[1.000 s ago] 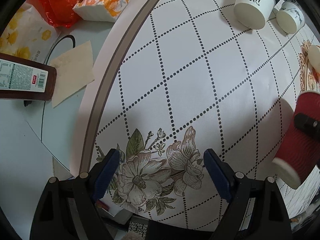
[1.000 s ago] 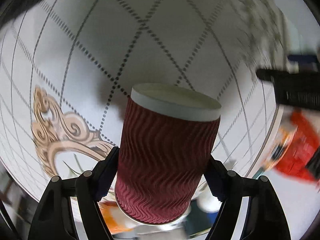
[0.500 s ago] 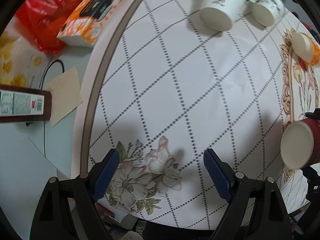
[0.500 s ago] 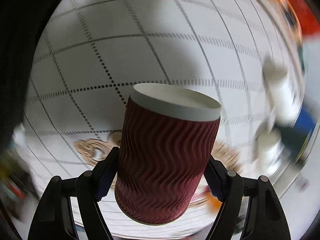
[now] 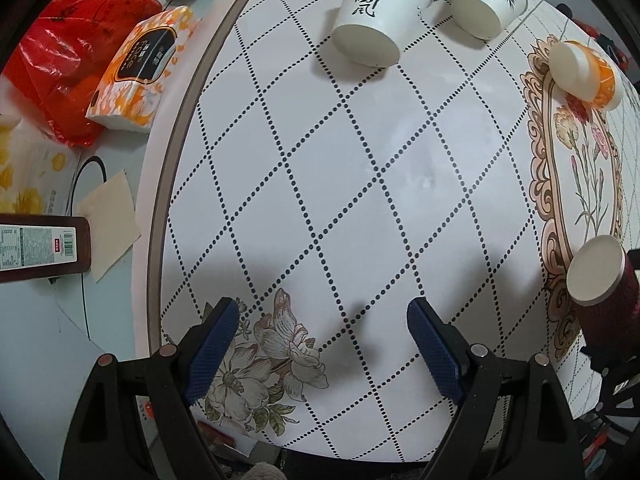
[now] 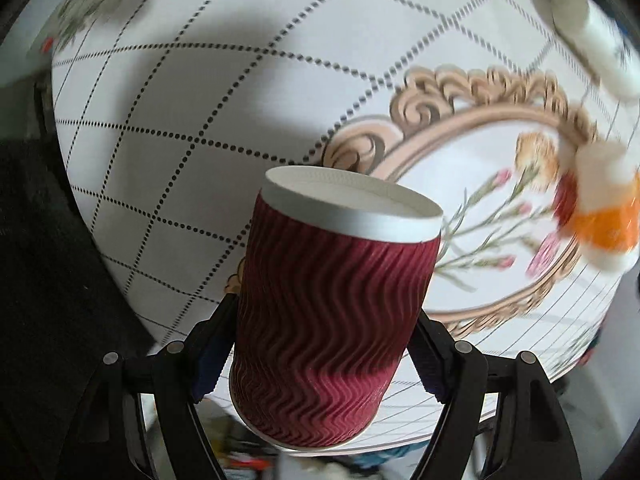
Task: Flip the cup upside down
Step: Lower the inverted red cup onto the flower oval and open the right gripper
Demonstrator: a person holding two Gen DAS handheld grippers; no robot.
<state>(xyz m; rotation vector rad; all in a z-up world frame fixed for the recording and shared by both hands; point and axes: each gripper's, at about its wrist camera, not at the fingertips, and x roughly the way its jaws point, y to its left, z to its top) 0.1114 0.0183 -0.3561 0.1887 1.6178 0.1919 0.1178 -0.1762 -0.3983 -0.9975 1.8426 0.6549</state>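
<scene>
Rightward, red ribbed cup (image 6: 332,320) clamped in right jaws, left jaws released, brush-lettered white cup (image 5: 380,12)

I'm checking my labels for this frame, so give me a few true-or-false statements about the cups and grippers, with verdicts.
1. The right gripper holds the ribbed red cup. True.
2. The left gripper grips a white cup. False: its jaws are apart with nothing between them.
3. The red cup's flat white base faces the table. True.
4. The white cup with black calligraphy stands upright. False: it is upside down, base up.
5. A tissue pack lies beyond the patterned mat's edge. True.
</scene>
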